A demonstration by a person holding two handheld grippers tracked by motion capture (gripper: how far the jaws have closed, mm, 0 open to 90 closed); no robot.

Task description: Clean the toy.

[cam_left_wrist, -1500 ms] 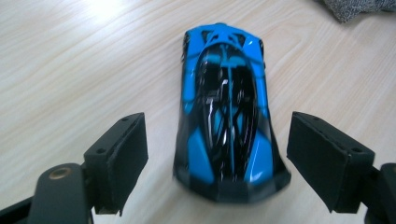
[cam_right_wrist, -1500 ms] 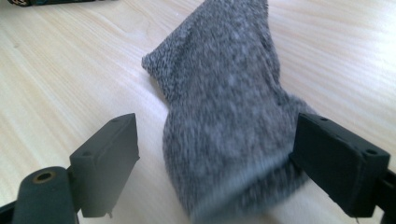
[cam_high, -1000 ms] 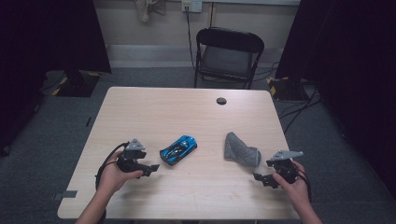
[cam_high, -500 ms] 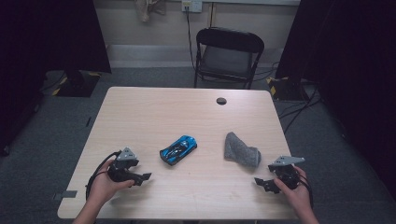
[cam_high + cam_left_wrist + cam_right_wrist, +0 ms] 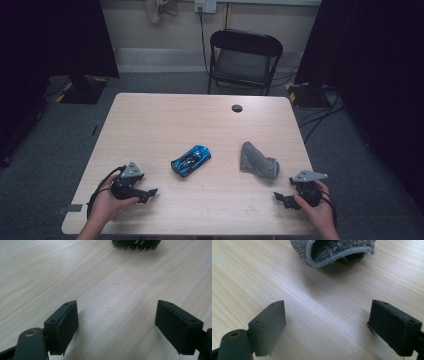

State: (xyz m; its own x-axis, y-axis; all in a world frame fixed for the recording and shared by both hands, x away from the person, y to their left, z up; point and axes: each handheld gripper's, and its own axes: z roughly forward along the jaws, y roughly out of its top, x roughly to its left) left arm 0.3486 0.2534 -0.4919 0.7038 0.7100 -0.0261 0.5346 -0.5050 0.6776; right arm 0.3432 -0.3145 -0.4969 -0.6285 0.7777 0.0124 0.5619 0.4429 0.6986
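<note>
Pale wood-grain laminate forms the rectangular table [image 5: 165, 125] in the high view. A blue toy car with black windows [image 5: 191, 160] lies near the table's middle. A grey knitted sock [image 5: 258, 161] lies to the right of the car, well apart from it. The left gripper [image 5: 148, 192] rests near the table's front edge, left of and nearer than the car, empty. The right gripper [image 5: 278, 196] rests near the front edge, just in front of the sock, apart from it.

Left gripper view: the black jaws stand wide apart over bare table, nothing between them; the car's dark underside [image 5: 136, 243] lies ahead of them.

Right gripper view: the jaws stand wide apart over bare table; the sock's open cuff [image 5: 334, 251] lies ahead, untouched.
</note>
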